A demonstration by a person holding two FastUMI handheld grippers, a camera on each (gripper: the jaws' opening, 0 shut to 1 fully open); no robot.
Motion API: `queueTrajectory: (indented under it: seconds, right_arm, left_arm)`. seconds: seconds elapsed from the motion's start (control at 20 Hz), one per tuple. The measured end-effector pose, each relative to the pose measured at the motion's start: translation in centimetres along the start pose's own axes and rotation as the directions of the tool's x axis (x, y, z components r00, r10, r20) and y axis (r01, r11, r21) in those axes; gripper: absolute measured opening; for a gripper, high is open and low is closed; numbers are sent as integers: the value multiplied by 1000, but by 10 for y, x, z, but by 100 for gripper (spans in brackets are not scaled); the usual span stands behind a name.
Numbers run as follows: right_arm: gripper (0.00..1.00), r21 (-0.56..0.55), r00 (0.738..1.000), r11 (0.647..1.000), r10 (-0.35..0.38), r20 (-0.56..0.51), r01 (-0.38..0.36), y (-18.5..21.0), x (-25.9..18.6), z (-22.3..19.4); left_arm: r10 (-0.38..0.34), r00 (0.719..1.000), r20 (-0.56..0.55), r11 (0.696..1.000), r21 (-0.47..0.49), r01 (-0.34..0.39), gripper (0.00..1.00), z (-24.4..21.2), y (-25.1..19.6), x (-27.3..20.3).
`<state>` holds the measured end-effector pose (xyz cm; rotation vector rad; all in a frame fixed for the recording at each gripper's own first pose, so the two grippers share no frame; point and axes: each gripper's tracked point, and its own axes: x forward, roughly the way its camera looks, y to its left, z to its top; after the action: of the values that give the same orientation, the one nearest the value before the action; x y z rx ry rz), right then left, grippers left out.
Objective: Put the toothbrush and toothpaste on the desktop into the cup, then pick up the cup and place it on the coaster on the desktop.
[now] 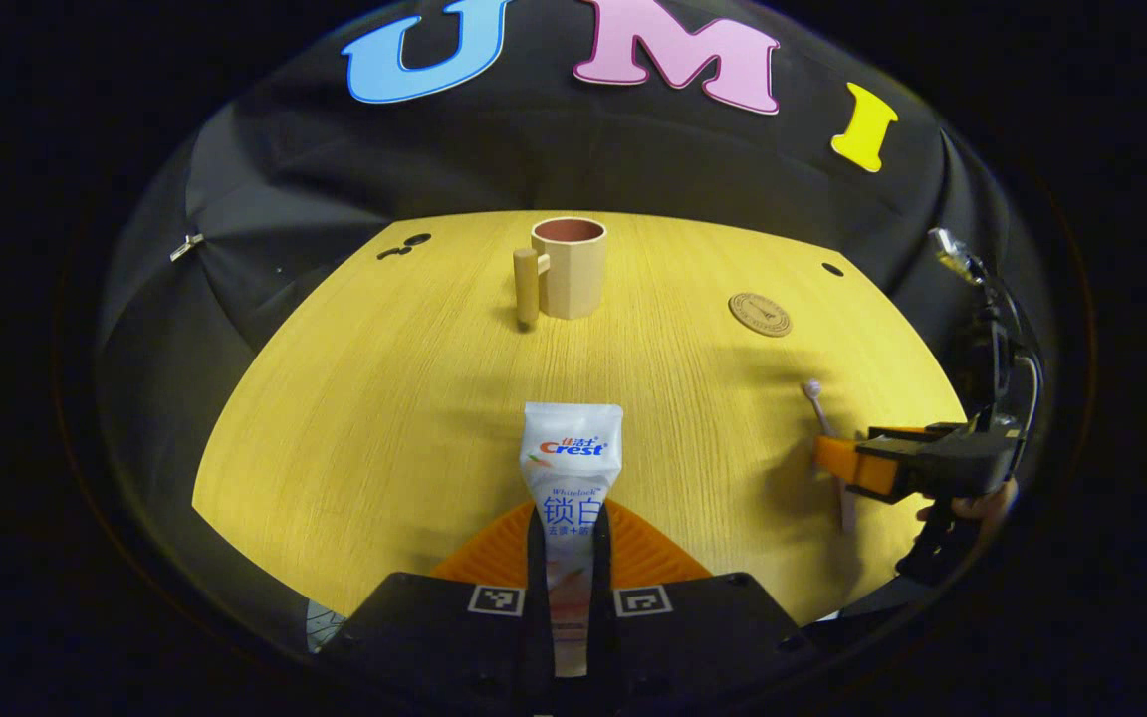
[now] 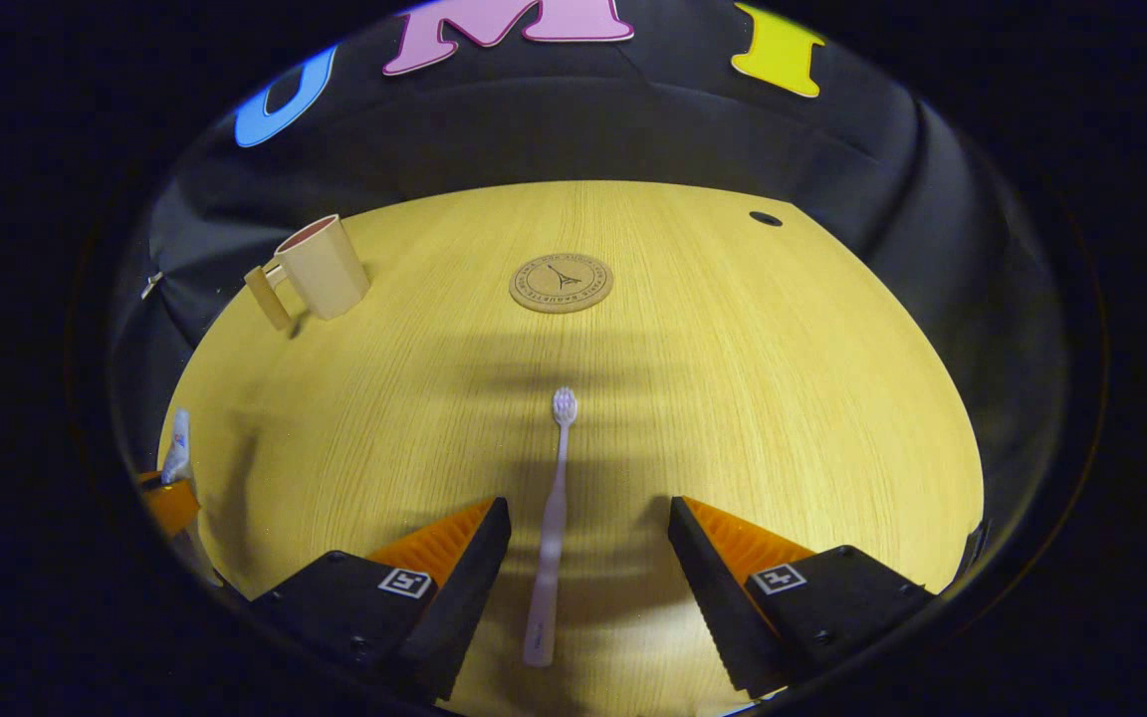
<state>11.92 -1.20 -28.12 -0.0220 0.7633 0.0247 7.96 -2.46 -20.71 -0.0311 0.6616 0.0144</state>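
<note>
In the left gripper view, the left gripper (image 1: 571, 558) had both fingers clamped on the toothpaste (image 1: 571, 468), whose flat crimped end pointed away toward the far side of the desk (image 1: 354, 398). The tube was lifted off the wood, at the near middle of that view. The cup (image 1: 568, 265) stood upright far ahead, its handle turned to the near left, and the coaster (image 1: 760, 314) lay flat to the right of it, well apart.

In the right gripper view, the right gripper (image 2: 588, 558) had its fingers spread wide, one on either side of the toothbrush (image 2: 554, 518) and clear of it. The brush lay flat on the desk, bristle head pointing far, handle end near. The coaster (image 2: 561, 283) lay beyond the head, and the cup (image 2: 320, 267) stood at the far left.

The left gripper view also showed the right gripper (image 1: 837, 463) at the right edge over the toothbrush (image 1: 817, 398), held by a hand (image 1: 977, 506).
</note>
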Motion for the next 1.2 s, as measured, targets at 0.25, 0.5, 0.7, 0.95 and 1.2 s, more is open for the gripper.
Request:
queueTrajectory:
  seconds: [0.25,0.5,0.7,0.95,1.2]
  right_arm:
    - [43,33,999,999,-21,-34,22,5,2,0]
    - [27,7,998,1000,13,-57,-12,8,-2,-5]
    - [8,21,986,990,138,-88,-137,22,-5,-6]
    - [5,-62,973,975,204,-108,-211,18,-11,-11]
    - [5,-103,982,978,177,-71,-184,-2,-25,2]
  left_arm:
    - [-18,1000,19,999,-51,19,18,5,4,-14]
    - [27,999,40,997,72,-30,18,5,11,-24]
    - [-3,1000,29,999,41,2,18,-3,-1,-25]
    - [5,1000,24,997,80,-7,18,-9,-2,-20]
    - [-11,997,77,1000,22,10,18,17,2,-18]
